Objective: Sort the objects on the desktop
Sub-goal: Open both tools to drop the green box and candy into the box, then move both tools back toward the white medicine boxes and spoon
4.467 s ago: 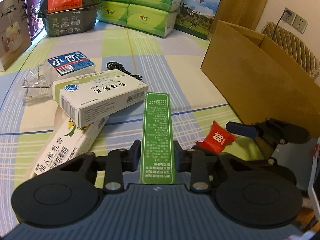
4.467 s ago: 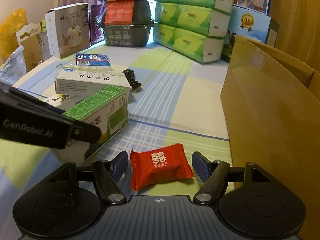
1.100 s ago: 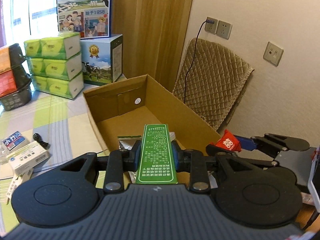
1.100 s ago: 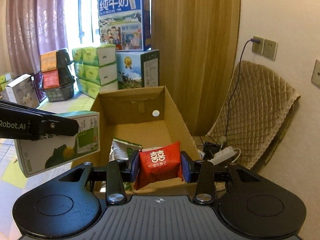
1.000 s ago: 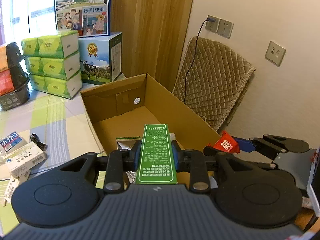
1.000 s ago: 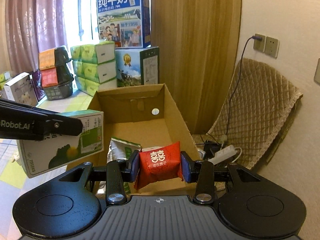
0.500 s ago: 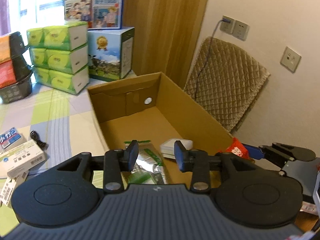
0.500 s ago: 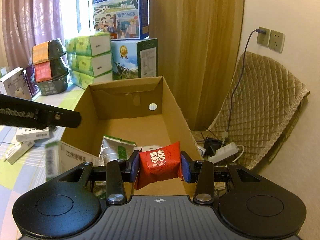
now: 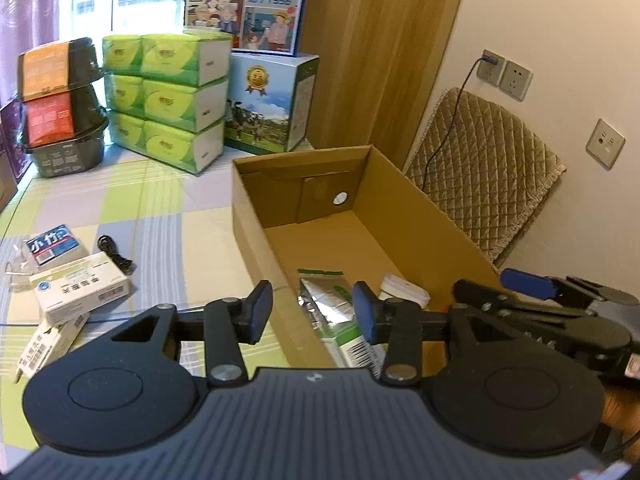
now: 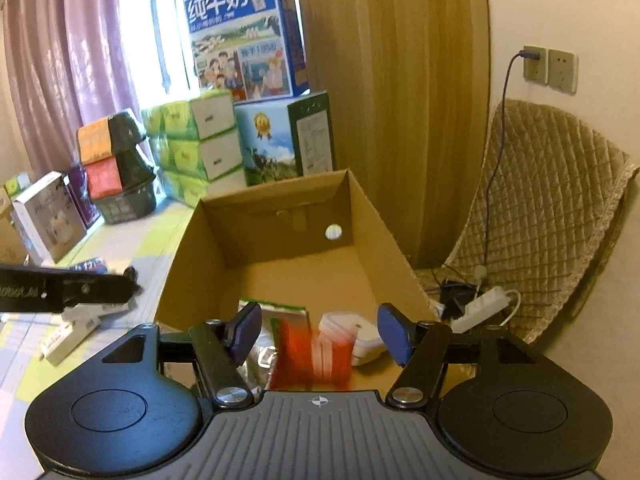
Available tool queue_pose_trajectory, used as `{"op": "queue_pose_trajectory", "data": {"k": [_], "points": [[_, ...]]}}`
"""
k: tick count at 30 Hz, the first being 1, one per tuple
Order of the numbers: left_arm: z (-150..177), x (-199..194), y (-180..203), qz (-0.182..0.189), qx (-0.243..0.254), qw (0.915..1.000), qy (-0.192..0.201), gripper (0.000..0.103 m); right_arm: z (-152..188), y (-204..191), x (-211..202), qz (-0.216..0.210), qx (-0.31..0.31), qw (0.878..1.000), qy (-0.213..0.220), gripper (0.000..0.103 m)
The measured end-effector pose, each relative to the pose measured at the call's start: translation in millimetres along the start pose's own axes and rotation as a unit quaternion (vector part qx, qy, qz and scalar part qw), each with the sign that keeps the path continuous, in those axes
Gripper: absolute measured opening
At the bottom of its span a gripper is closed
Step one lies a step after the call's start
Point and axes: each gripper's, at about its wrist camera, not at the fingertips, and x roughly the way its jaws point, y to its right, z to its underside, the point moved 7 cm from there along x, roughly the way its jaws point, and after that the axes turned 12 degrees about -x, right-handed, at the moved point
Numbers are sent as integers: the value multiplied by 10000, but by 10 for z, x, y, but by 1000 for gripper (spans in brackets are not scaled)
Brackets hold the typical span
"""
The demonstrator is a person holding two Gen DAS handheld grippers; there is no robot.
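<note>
A: Cardboard box (image 9: 420, 216) sits open-topped ahead of you on the checked cloth (image 9: 160, 200); plain brown card, straight walls, a round hole in the far end. What lies to your left?

B: On the cloth, well apart from the box, you have white medicine boxes (image 9: 80, 292), a blue packet (image 9: 54, 242) and a black cable (image 9: 114, 254); green tissue packs (image 9: 168, 100) stand stacked behind.

A: And your left gripper (image 9: 313, 312)?

B: Its jaws are spread wide and hold nothing; below them, inside the box, lie a shiny foil pouch (image 9: 326, 304) and a white round-cornered case (image 9: 404, 289).

A: Your right gripper (image 10: 319, 330)?

B: Spread wide too; the red candy (image 10: 312, 356) shows blurred between the fingers, touching neither, above the box floor; a quilted cushion (image 10: 540, 208) leans on the wall to the right.
</note>
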Motion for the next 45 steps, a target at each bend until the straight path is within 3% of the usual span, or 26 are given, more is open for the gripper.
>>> {"op": "queue_pose_trajectory", "data": {"k": [3, 5, 12, 16, 24, 32, 45], "points": [[20, -70, -100, -59, -49, 10000, 28, 46, 4, 42, -51, 64, 83, 9999, -10, 62], [48, -127, -178, -99, -110, 9999, 42, 58, 26, 61, -99, 73, 122, 9999, -27, 62], [195, -339, -439, -263, -288, 9992, 18, 69, 85, -8, -368, 68, 192, 9998, 29, 62], [290, -522, -567, -326, -390, 9987, 39, 84, 81, -133, -530, -12, 257, 9996, 108, 63], [522, -937, -857, -586, -447, 9972, 133, 98, 98, -595, -859, -324, 266, 9988, 259, 81], [701, -1311, -1369, -976, -708, 9926, 147, 101, 207, -1194, -988, -823, 28, 9965, 173, 95], [768, -1986, -1917, -1519, -832, 9841, 384, 101, 237, -1886, -1095, -1356, -317, 9900, 230, 101]]}}
